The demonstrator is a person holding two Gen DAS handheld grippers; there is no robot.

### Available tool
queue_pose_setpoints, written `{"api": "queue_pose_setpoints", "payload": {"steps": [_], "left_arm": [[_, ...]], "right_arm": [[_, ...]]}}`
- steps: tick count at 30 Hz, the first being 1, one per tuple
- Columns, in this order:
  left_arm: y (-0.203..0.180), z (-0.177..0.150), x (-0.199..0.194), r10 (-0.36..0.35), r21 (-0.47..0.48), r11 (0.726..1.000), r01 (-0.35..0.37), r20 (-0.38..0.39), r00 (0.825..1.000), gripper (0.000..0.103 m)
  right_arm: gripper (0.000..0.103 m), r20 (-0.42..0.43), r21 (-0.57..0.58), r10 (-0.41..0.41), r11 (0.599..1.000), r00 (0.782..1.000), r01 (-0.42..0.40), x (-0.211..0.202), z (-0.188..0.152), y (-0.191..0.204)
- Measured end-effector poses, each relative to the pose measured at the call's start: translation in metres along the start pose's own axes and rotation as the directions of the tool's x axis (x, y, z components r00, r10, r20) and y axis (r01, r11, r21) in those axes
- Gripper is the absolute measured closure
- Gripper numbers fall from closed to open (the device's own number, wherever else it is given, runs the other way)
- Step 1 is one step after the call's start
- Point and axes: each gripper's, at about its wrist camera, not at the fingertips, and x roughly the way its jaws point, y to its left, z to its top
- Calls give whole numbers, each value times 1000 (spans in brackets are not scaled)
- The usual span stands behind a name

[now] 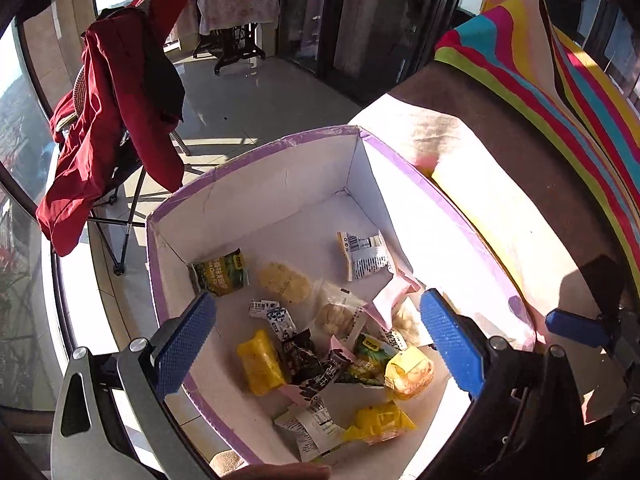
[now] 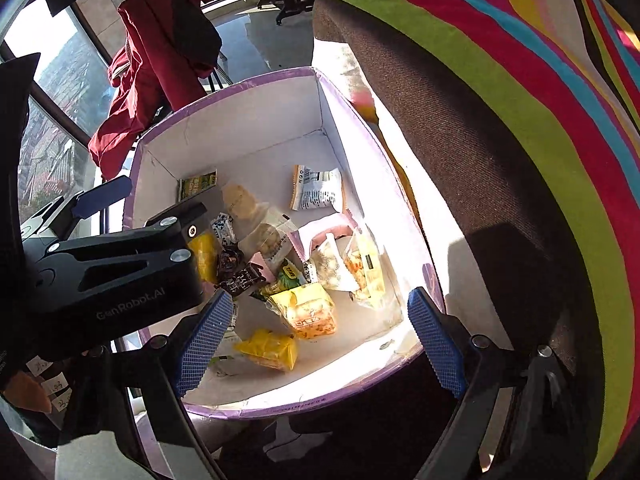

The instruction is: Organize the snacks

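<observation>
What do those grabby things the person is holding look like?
Each tool has two flat blue pads with a bumpy grid, on dark arms with silver screws. The left tool has grey metal brackets. In the right tool view, the left tool's black body reads "GenRobot.AI".

Red jacket (image 1: 108, 128) on chair, striped cloth (image 2: 520, 100).

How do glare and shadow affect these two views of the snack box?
Left wrist view: sunlight washes out the cloth right of the snack box; packets stay readable. Right wrist view: the left gripper is dark, hiding some packets; the box's near wall glares.
</observation>
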Motion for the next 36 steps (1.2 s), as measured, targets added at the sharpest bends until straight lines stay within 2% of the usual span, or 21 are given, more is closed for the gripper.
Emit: {"api": "queue_pose_setpoints", "payload": {"steps": [4,12,26,36], "left_arm": [[2,-5,5,-9,-24,1000,8,-23,1000,1],[3,-2,-6,65,11,998,-66,47,997,1],[4,-1,-12,2,10,1000,-4,105,994,2],[6,0,-11,-3,6,1000,2,97,995,2]], "right_arm": [[17,-30,-29,-13,1000,999,12,11,-9,7],[17,-58,-58,-7,998,998,4,20,-11,17],[17,-68,-58,1,998,998,-5,23,-14,17],[17,-67,-64,-1,998,998,-3,23,-14,20]]}}
